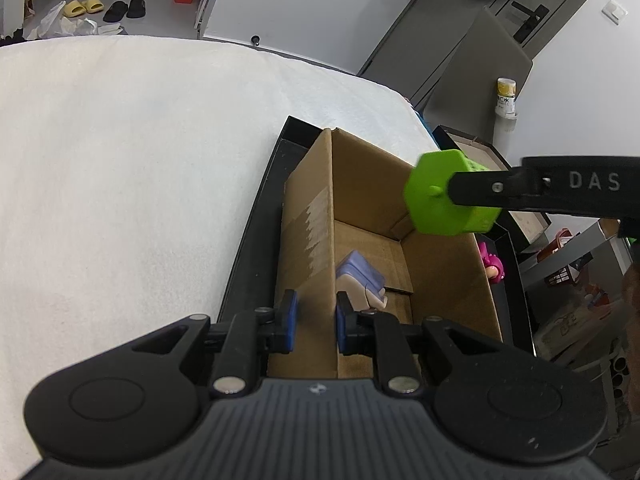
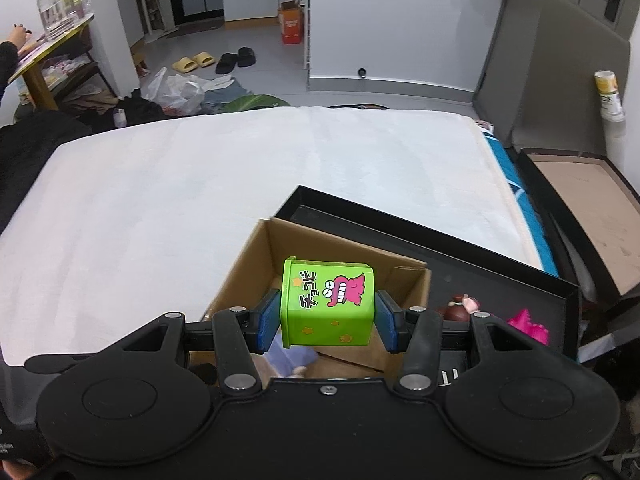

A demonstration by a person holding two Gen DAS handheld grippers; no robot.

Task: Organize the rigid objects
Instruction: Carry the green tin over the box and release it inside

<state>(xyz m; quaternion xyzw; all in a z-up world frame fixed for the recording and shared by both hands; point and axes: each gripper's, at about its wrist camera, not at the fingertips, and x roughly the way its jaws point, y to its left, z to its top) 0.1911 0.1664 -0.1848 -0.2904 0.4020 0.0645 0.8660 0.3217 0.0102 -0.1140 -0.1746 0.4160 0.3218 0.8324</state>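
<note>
My right gripper (image 2: 327, 320) is shut on a green hexagonal toy box (image 2: 328, 304) with a pink cartoon print and holds it above the open cardboard box (image 2: 236, 280). In the left wrist view the green box (image 1: 448, 196) hangs over the cardboard box's far right corner. My left gripper (image 1: 316, 322) is shut on the cardboard box's left wall (image 1: 312, 240), one pad each side. A purple and beige toy (image 1: 362, 278) lies on the box floor.
The cardboard box stands in a black tray (image 2: 500, 264) on a white-covered table (image 2: 200, 184). A pink toy (image 2: 528, 324) and a brown figure (image 2: 460, 306) lie in the tray right of the box. Another black tray (image 2: 580, 200) sits at the right.
</note>
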